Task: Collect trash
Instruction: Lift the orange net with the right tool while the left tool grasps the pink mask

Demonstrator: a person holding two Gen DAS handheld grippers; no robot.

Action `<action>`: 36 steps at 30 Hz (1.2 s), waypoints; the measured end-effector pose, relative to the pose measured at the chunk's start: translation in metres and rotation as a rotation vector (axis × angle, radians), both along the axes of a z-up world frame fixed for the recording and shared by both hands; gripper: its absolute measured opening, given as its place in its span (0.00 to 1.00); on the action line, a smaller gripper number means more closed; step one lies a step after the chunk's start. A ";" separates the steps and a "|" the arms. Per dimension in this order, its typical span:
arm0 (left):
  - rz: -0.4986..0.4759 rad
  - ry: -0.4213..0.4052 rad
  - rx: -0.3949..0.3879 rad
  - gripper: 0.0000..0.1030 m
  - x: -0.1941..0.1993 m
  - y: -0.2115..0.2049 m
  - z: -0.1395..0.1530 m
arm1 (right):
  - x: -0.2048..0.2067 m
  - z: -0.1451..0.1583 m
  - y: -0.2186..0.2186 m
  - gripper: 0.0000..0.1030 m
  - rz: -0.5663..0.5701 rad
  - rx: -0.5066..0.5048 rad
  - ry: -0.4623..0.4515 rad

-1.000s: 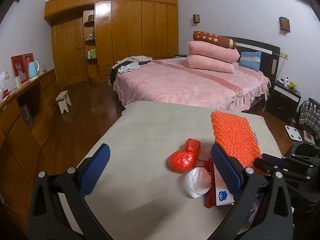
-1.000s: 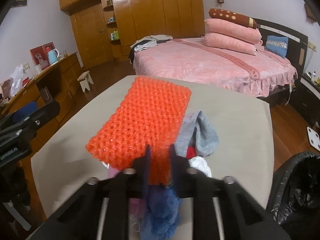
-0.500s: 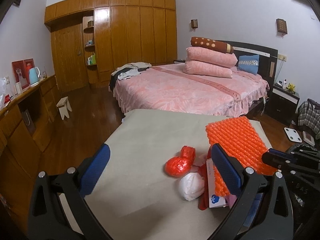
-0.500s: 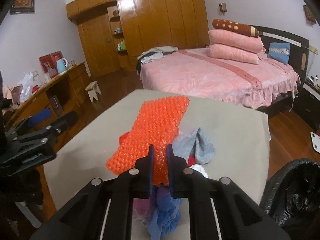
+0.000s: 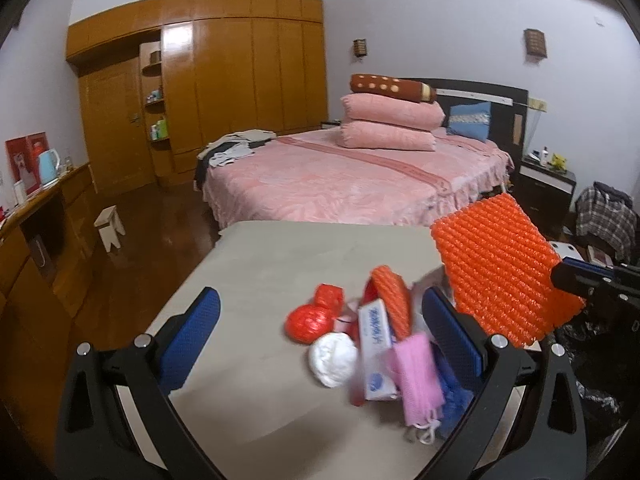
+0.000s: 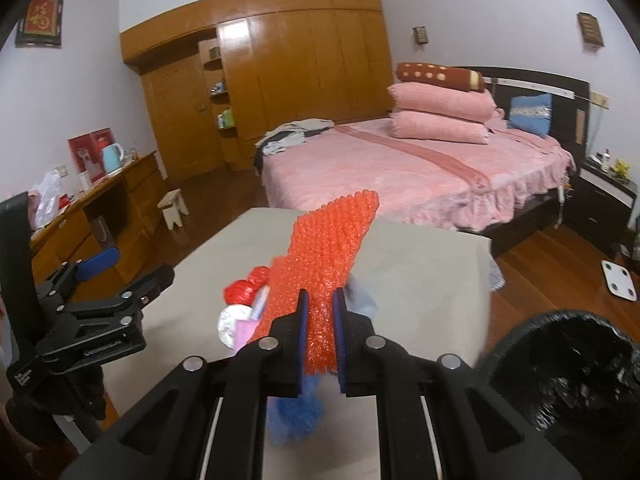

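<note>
My right gripper (image 6: 319,300) is shut on an orange bubble-wrap sheet (image 6: 328,256) and holds it lifted above the grey table (image 6: 420,280); the sheet also shows in the left wrist view (image 5: 504,272), at the right. My left gripper (image 5: 320,320) is open and empty above the table (image 5: 260,264). In front of it lies a trash pile: a red crumpled bag (image 5: 310,320), a white wad (image 5: 332,360), a white box (image 5: 374,344), a pink mask (image 5: 416,376), an orange piece (image 5: 394,304) and blue scraps (image 5: 452,396).
A bin lined with a black bag (image 6: 560,376) stands at the table's right side. A pink bed (image 5: 352,184) lies behind the table. A wooden counter (image 5: 40,216) runs along the left wall, with a small stool (image 5: 110,226) on the floor.
My right gripper has lifted the orange bubble-wrap sheet off the pile and carried it right, uncovering the mask, box and orange piece. My left gripper stayed open.
</note>
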State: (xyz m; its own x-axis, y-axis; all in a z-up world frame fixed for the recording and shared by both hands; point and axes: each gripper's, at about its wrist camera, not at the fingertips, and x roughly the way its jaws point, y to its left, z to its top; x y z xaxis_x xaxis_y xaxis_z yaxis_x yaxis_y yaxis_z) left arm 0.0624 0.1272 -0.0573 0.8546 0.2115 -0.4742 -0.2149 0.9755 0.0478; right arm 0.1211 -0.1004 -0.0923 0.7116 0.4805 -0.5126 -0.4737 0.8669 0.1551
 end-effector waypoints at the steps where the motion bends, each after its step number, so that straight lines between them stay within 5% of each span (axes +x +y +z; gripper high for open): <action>1: -0.012 0.007 0.000 0.95 0.001 -0.004 -0.002 | 0.001 -0.002 -0.004 0.11 -0.008 0.000 0.005; 12: -0.081 0.097 0.000 0.93 0.015 -0.031 -0.041 | 0.013 -0.037 -0.032 0.11 -0.082 -0.029 0.077; 24: -0.133 0.247 -0.047 0.54 0.036 -0.041 -0.088 | 0.017 -0.052 -0.029 0.11 -0.086 -0.050 0.117; 26: -0.149 0.268 -0.066 0.37 0.036 -0.041 -0.095 | 0.017 -0.052 -0.028 0.11 -0.083 -0.053 0.117; 31: -0.162 0.257 -0.072 0.17 0.034 -0.039 -0.095 | 0.014 -0.047 -0.028 0.11 -0.079 -0.053 0.105; 36: -0.164 0.209 -0.074 0.16 0.026 -0.038 -0.077 | 0.007 -0.034 -0.029 0.11 -0.082 -0.046 0.072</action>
